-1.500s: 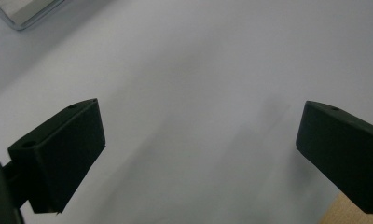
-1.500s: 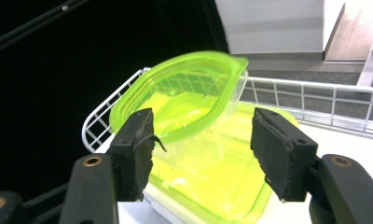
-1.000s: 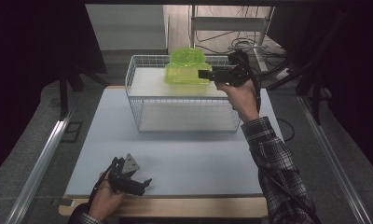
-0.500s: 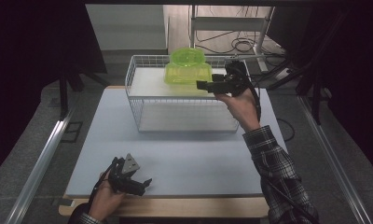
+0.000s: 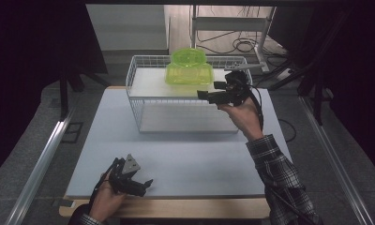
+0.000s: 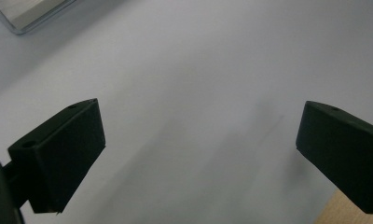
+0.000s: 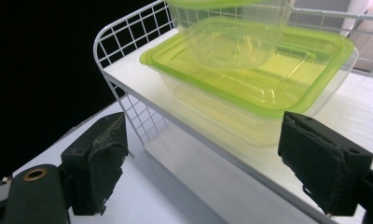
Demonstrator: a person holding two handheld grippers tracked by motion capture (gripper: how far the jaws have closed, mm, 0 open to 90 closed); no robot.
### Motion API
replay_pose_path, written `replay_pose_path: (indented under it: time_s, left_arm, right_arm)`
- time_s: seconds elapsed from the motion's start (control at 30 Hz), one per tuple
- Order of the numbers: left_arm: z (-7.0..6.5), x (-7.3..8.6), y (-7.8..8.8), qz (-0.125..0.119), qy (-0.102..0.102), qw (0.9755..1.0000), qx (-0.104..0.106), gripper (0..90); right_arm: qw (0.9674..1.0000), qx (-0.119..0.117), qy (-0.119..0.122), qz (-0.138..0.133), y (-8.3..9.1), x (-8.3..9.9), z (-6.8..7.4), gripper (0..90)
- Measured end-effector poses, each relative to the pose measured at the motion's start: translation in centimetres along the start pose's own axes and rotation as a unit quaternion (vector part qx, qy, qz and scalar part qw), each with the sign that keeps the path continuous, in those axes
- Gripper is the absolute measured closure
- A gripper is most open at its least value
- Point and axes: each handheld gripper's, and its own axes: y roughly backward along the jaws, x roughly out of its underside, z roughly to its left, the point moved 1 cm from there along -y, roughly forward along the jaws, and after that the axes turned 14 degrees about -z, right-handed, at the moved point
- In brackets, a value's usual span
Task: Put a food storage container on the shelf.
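A rectangular clear box with a yellow-green lid (image 5: 189,74) (image 7: 264,88) sits on the top shelf of a white wire rack (image 5: 143,93) (image 7: 128,42). A round clear container (image 5: 188,56) (image 7: 231,39) is stacked on that lid. My right gripper (image 5: 202,95) (image 7: 201,163) is held in the air just right of the rack, open, jaws pointing left toward the box with nothing between them. My left gripper (image 5: 146,185) (image 6: 198,149) rests low at the front left of the table, open, with bare tabletop between its jaws.
The rack stands at the back of a pale grey table (image 5: 185,154) (image 6: 198,56) with a wooden front edge (image 5: 176,208). Metal rails run along the floor at both sides (image 5: 40,164). Cables and a stand (image 5: 232,28) lie behind the rack.
My right gripper has drawn back from the box, moving right and down toward the rack's front right side. The left gripper has stayed in place.
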Motion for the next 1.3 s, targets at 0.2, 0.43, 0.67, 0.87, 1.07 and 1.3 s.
replay_pose_path:
  time_s: [0.2, 0.43, 0.67, 0.87, 1.07, 1.3]
  left_arm:
    - [0.0, 0.0, 0.0, -0.002, 0.006, 1.0, 0.002, 1.0]
    - [0.0, 0.0, -0.1, 0.002, 0.002, 1.0, 0.0, 1.1]
    - [-0.1, 0.1, -0.2, 0.006, -0.003, 1.0, -0.002, 1.1]
    - [-0.1, 0.1, -0.2, 0.008, -0.006, 0.9999, -0.002, 1.1]
    - [-0.2, 0.1, -0.2, 0.009, -0.009, 0.9999, -0.001, 1.1]
    - [-0.2, 0.1, -0.1, 0.006, -0.01, 0.9999, -0.002, 1.1]
  right_arm:
    - [1.0, -0.003, -0.003, -0.002, 0.4, 0.7, -0.2, 12.6]
    - [1.0, -0.005, 0.004, 0.006, 0.5, 1.7, -0.3, 8.7]
    - [0.9997, -0.005, 0.017, 0.015, 0.9, 2.7, -0.3, 6.0]
    - [0.9994, -0.005, 0.025, 0.025, 1.2, 3.5, -0.2, 4.6]
    - [0.9989, -0.007, 0.031, 0.036, 1.3, 4.5, -0.1, 4.3]
    - [0.9987, -0.006, 0.031, 0.04, 1.6, 5.5, -0.1, 2.8]
